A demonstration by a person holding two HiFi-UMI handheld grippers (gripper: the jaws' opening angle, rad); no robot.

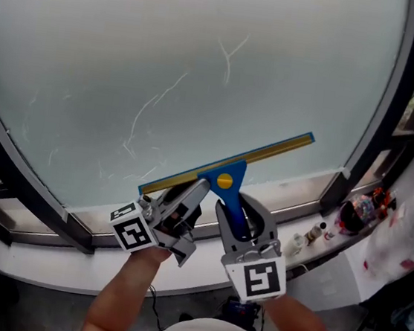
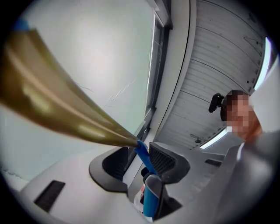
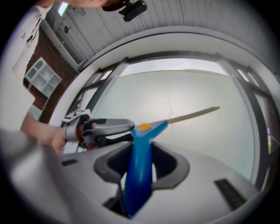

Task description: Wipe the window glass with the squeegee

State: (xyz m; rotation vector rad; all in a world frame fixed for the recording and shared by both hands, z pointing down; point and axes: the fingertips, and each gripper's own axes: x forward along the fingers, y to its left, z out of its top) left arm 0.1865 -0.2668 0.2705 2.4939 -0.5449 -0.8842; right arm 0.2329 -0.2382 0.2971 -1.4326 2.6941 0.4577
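Across the lower window glass (image 1: 168, 59) the squeegee (image 1: 228, 173) lies tilted; it looks light and stiff, and its blue handle is the place to grip. The right gripper (image 1: 234, 203) is clamped on that handle just below the glass. The left gripper (image 1: 197, 197) beside it gapes wide, holding nothing.

The squeegee (image 2: 57, 109) blurs, its blade cut off by the left gripper view's edge. Sill clutter (image 1: 315, 233) is too small to identify.
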